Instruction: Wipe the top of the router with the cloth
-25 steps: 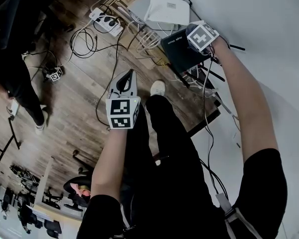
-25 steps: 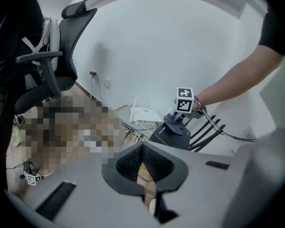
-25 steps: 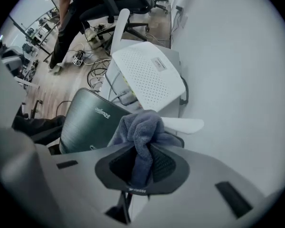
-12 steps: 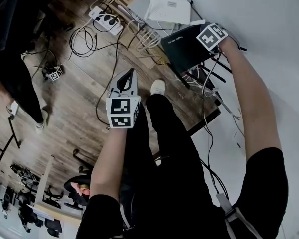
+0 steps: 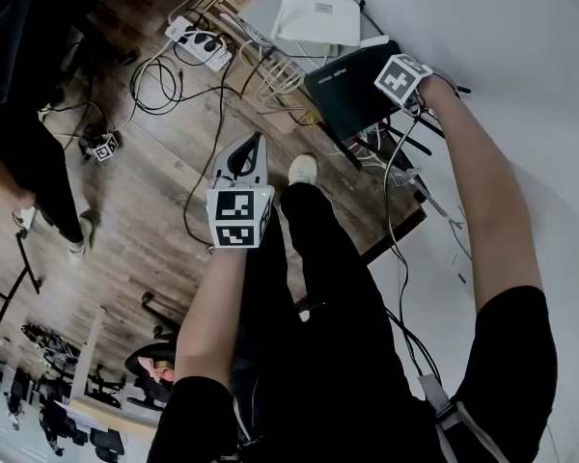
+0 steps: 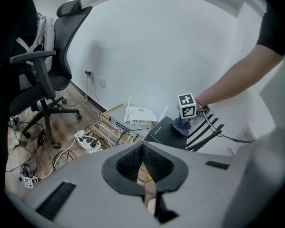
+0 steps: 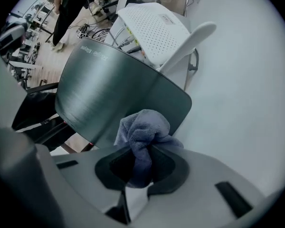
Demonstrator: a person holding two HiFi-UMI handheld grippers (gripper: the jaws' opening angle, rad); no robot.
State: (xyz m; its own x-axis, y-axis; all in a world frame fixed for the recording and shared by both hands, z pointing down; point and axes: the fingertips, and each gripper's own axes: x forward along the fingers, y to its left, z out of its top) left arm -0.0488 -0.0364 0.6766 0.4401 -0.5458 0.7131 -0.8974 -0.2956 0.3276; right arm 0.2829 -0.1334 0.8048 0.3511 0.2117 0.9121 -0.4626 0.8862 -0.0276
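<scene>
A flat black router (image 5: 347,93) sits by the white wall, with thin black antennas sticking out on its right. My right gripper (image 5: 396,83) is over its right part, shut on a bunched grey-blue cloth (image 7: 143,128). The cloth presses on the router's glossy dark top (image 7: 109,91) near its near edge. From the left gripper view the cloth (image 6: 182,126) shows under the marker cube, on the router (image 6: 167,132). My left gripper (image 5: 248,154) hangs shut and empty over the wooden floor, well away from the router.
A white router (image 5: 318,17) lies just beyond the black one on a grey box (image 5: 268,6). Tangled cables (image 5: 270,70) and a white power strip (image 5: 201,41) lie on the floor. An office chair (image 6: 45,80) stands at the left. The person's shoe (image 5: 304,170) is near the router.
The right gripper slid the cloth rightward across the router top, then came back slightly left. The left gripper stayed where it was.
</scene>
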